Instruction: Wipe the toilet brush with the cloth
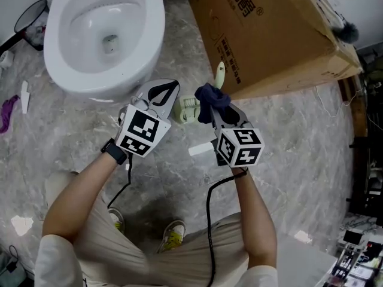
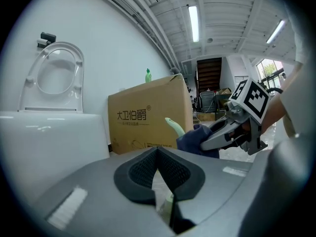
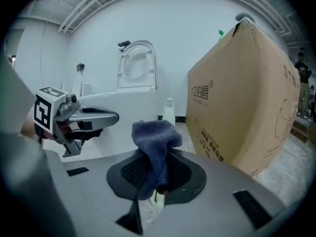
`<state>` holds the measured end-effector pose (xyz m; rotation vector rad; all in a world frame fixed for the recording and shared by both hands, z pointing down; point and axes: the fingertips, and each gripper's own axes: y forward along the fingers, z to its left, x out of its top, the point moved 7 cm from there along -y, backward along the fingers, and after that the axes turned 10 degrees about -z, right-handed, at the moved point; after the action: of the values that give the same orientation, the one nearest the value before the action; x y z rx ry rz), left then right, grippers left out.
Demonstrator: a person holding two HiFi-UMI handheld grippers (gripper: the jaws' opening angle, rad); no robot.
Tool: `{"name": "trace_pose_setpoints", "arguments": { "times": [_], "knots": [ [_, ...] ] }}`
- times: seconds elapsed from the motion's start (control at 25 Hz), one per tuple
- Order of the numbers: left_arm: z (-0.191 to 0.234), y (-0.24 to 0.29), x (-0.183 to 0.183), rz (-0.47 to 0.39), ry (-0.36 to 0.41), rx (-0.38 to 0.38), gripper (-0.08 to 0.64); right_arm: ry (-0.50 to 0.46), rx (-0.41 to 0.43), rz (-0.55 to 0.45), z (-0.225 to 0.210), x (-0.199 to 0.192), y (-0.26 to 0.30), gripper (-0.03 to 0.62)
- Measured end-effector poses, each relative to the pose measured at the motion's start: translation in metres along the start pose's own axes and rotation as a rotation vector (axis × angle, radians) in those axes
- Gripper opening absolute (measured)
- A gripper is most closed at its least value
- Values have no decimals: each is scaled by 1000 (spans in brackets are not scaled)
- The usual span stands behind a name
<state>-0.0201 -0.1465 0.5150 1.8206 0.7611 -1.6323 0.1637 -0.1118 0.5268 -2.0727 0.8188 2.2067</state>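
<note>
Overhead, a white toilet (image 1: 152, 34) and a big cardboard box (image 1: 269, 34) flank a grey marble floor (image 1: 287, 136). A person holds two grippers between them. The left gripper (image 2: 157, 152) has its fingers pressed together on nothing. The right gripper (image 3: 155, 174) has its fingers clenched on a dark blue cloth (image 3: 155, 135). A pale toilet brush (image 1: 190, 109) stands on the floor between the grippers, its handle just beside the cloth.

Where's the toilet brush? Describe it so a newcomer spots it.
Start at the white toilet and the big cardboard box. On the floor between them sits the toilet brush. It is pale green with a slim curved handle, unlike the dark blue cloth beside it.
</note>
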Motion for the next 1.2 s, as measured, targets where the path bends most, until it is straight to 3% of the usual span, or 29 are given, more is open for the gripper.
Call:
{"name": "trace_pose_setpoints", "arguments": {
  "times": [0.4, 0.56, 0.84, 1.08, 1.2],
  "knots": [
    [-4, 1, -5, 28, -7, -7, 0, 23, 5, 56, 0, -10, -1, 67],
    [-4, 2, -6, 31, -1, 5, 0, 29, 15, 35, 1, -3, -5, 67],
    [-5, 2, -1, 28, -24, 6, 0, 41, 23, -137, -3, 36, -20, 67],
    [-7, -1, 2, 22, -39, -4, 0, 69, -28, -354, -24, 80, -50, 67],
    [-9, -2, 2, 24, -30, -14, 0, 92, -66, -403, -37, 87, -60, 67]
  ]
}}
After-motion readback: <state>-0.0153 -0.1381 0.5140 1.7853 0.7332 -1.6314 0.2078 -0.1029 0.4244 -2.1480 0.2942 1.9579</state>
